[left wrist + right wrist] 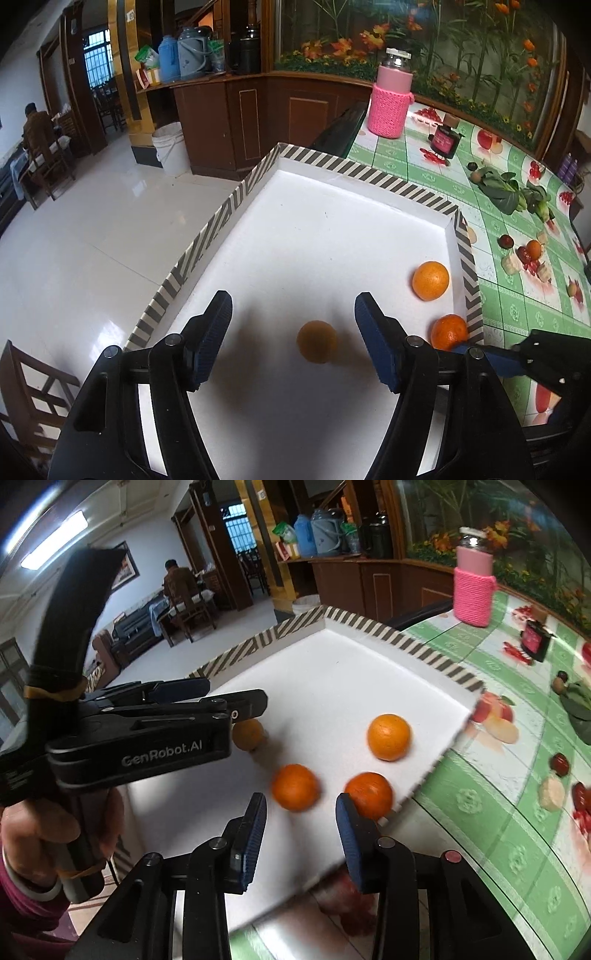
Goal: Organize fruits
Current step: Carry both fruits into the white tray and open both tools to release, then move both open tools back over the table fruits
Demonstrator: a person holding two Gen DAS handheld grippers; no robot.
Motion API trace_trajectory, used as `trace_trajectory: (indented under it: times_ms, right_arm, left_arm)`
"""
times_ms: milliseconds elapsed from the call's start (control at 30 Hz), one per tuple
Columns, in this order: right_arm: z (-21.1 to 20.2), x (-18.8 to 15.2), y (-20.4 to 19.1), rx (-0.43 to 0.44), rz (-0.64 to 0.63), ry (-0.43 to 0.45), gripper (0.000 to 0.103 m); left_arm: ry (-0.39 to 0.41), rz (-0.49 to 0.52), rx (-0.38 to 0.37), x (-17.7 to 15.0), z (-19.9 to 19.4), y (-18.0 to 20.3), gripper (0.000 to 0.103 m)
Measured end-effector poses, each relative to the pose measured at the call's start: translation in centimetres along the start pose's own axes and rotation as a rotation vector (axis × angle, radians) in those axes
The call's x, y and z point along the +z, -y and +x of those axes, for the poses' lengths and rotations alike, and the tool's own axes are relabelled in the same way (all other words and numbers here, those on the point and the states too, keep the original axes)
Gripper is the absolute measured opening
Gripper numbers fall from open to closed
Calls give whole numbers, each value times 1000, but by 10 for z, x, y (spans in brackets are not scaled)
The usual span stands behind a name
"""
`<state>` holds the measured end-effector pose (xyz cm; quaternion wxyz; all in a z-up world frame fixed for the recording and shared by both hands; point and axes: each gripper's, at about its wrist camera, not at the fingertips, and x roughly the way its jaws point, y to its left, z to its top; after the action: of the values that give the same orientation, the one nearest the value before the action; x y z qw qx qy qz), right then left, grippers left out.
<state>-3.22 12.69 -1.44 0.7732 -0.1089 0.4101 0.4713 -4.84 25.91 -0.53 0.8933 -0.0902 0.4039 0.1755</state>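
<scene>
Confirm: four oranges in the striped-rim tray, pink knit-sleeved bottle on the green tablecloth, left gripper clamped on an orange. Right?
Not quite. The left gripper is open: in the left wrist view the orange lies loose between its fingers. Tray, bottle and tablecloth are as stated.

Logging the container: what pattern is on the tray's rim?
Grey-and-cream diagonal stripes on the tray's rim; clearest in left wrist view.

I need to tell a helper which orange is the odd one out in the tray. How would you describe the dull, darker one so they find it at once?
Start at the white tray with the striped rim on the green fruit-print tablecloth. Four oranges lie in it; the dull orange sits alone nearer the tray's middle, in shadow between the open fingers of the left gripper. It is paler and browner than the three bright ones.
</scene>
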Motion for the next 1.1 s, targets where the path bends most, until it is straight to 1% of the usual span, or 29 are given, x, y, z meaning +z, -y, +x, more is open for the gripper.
trace_trajectory:
  times_ms: [100, 267, 467, 767, 900, 1100]
  right_arm:
    - [-16, -5, 8, 0, 24, 30, 37]
    - [-36, -14, 21, -28, 61, 65, 37]
    - [-63, -29, 37, -74, 104, 107, 38]
    - [-100, -64, 79, -172, 206, 139, 38]
    - [-116, -81, 101, -211, 259, 147, 38]
    - [-140, -109, 137, -273, 344, 154, 38]
  left_arm:
    - [19, 11, 5, -1, -6, 6, 70]
    - [65, 33, -6, -2, -22, 24, 70]
    - [112, 81, -32, -8, -38, 57, 70]
    - [102, 165, -128, -18, -43, 118, 70]
    - [72, 189, -189, -20, -40, 145, 70]
    - [47, 230, -229, -22, -35, 178, 70]
